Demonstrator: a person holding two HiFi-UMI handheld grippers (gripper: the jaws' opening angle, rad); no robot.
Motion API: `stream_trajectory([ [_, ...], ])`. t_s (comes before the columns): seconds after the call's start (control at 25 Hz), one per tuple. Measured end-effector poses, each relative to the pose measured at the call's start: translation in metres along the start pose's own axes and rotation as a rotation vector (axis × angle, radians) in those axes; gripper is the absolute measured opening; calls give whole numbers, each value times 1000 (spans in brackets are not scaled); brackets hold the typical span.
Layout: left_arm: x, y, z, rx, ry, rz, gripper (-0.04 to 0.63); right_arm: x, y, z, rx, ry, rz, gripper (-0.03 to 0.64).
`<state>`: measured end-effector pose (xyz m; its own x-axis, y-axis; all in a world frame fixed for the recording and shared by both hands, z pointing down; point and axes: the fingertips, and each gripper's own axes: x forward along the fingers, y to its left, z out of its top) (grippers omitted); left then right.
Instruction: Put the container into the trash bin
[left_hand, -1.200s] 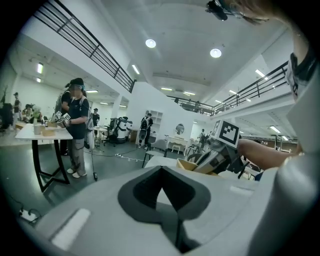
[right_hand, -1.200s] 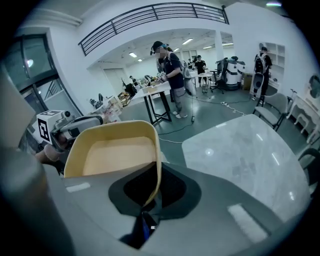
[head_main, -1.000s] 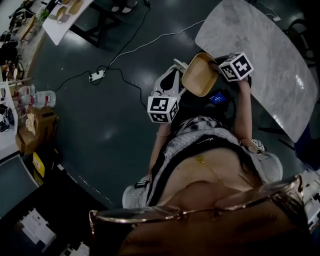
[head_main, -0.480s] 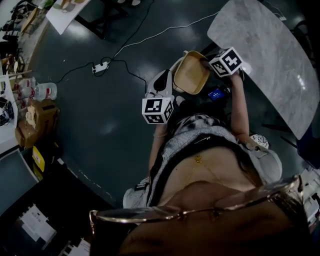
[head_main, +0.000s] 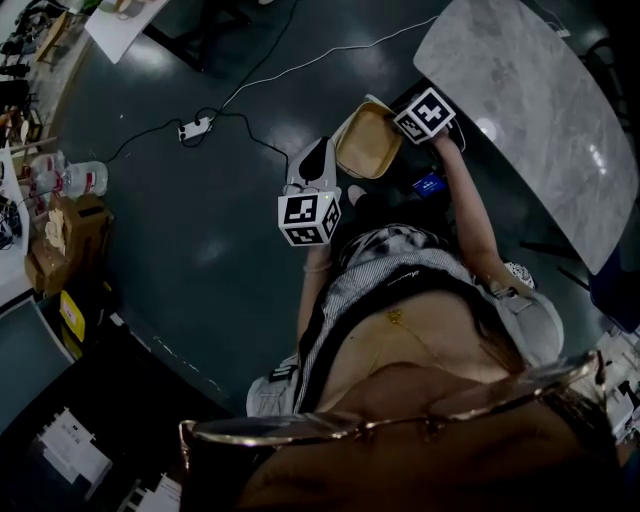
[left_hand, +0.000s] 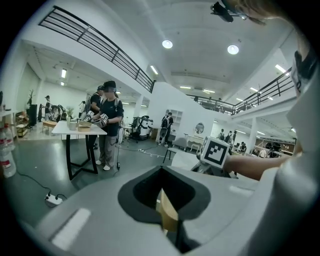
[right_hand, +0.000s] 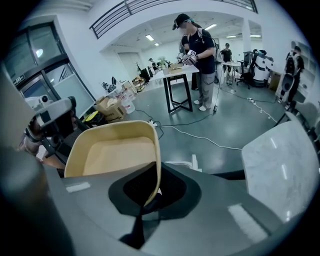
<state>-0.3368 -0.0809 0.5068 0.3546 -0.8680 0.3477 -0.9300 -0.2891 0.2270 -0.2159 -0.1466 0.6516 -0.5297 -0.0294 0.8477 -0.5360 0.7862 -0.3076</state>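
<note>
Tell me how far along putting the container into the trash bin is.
Done: the container is picked up, clear of the marble table. In hand: the right claw is shut on its rim, and the left claw grips a tan edge, apparently the same container. Left: carrying and dropping it; no trash bin shows in any view.

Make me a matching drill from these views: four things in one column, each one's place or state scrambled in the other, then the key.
Things:
1. container
2. table
3. power strip
4. bottle

Places or states:
A. lying on the dark floor
B. far left in the head view, near a cardboard box
C. tan, rim clamped by the left claw and the right claw
D. pale marbled top, at the head view's right

Pairs: 1-C, 2-D, 3-A, 4-B
</note>
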Motion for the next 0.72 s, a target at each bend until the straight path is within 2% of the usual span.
stream_trajectory([
  [0.32, -7, 12, -14, -10, 29, 35, 0, 61, -23, -18, 61, 17, 0, 34],
  [0.72, -14, 26, -31, -56, 56, 81, 0, 140, -60, -58, 135, 73, -58, 34],
])
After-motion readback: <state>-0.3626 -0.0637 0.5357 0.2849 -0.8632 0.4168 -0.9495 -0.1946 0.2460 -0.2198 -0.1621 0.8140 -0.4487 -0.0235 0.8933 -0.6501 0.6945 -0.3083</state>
